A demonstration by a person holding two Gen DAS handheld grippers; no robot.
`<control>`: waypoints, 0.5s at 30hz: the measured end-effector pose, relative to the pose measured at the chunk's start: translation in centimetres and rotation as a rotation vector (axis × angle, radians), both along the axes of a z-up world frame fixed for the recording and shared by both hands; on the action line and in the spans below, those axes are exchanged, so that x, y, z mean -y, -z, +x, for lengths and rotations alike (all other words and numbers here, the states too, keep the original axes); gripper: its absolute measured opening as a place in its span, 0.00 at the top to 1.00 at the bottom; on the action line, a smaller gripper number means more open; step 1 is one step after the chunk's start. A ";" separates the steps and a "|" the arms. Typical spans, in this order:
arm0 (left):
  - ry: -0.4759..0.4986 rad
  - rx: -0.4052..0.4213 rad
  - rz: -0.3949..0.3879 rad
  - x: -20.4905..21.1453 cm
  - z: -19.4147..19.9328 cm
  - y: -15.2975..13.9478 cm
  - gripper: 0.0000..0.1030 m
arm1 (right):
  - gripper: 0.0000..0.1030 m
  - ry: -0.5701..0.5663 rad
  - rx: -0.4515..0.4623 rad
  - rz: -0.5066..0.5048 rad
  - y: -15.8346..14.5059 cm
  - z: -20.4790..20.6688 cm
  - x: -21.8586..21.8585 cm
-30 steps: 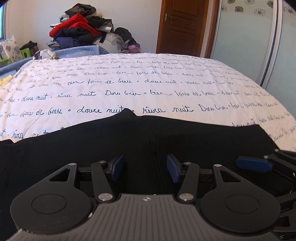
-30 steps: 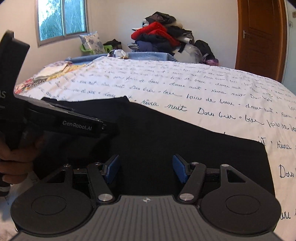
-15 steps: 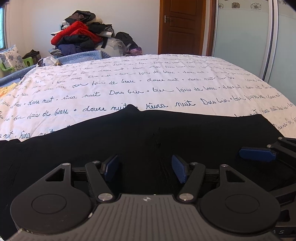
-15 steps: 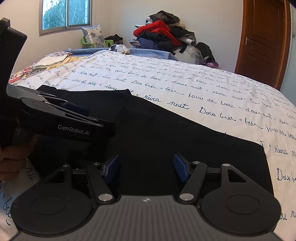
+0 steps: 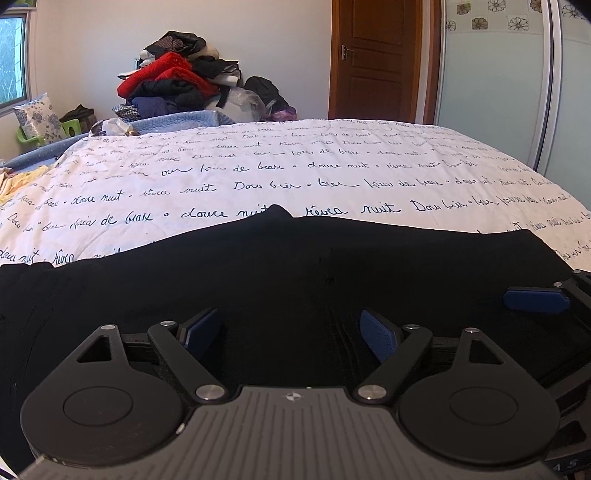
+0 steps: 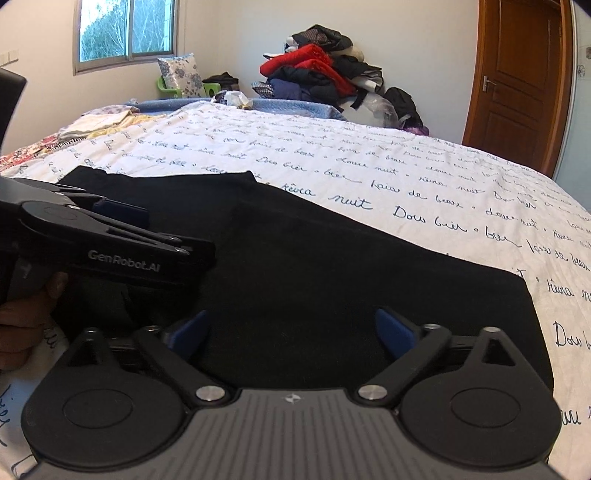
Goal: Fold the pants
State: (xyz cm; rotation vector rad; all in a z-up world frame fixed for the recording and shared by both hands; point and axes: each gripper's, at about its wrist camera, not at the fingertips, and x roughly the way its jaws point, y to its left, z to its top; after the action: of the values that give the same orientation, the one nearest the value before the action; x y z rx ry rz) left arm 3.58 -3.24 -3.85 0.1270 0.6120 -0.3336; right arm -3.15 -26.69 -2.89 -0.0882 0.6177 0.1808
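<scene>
Black pants [image 5: 295, 273] lie flat across the near part of the bed, also in the right wrist view [image 6: 332, 266]. My left gripper [image 5: 291, 332] is open and empty, low over the near edge of the pants. My right gripper [image 6: 291, 332] is open and empty, low over the pants near their right end. The left gripper shows from the side in the right wrist view [image 6: 122, 214], and a blue pad of the right gripper shows in the left wrist view [image 5: 535, 300].
The bed has a white cover [image 5: 332, 173] printed with script. A pile of clothes [image 5: 177, 85] sits beyond the far edge, a brown door [image 5: 373, 59] behind. Folded linens [image 6: 103, 123] lie at the bed's far left, below a window [image 6: 125, 33].
Both grippers have opened wider and tilted up a little, so more of the room shows. The pants have not moved.
</scene>
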 end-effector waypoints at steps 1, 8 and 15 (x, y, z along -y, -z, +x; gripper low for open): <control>0.002 -0.001 -0.002 -0.1 -0.1 0.0 0.18 | 0.02 0.001 -0.003 0.001 0.1 0.1 0.0; -0.013 0.017 0.009 -1.0 -1.1 -0.4 0.18 | 0.00 0.004 -0.002 -0.005 0.3 0.3 -0.1; -0.079 0.013 0.035 -3.5 -1.6 -0.9 0.18 | 0.00 0.010 -0.002 -0.015 0.2 0.4 -0.4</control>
State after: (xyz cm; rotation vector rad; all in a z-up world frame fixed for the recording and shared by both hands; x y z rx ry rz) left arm 1.97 0.24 -2.91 0.1383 0.6086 -0.2450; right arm -2.79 -26.25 -3.08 -0.0997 0.6212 0.1662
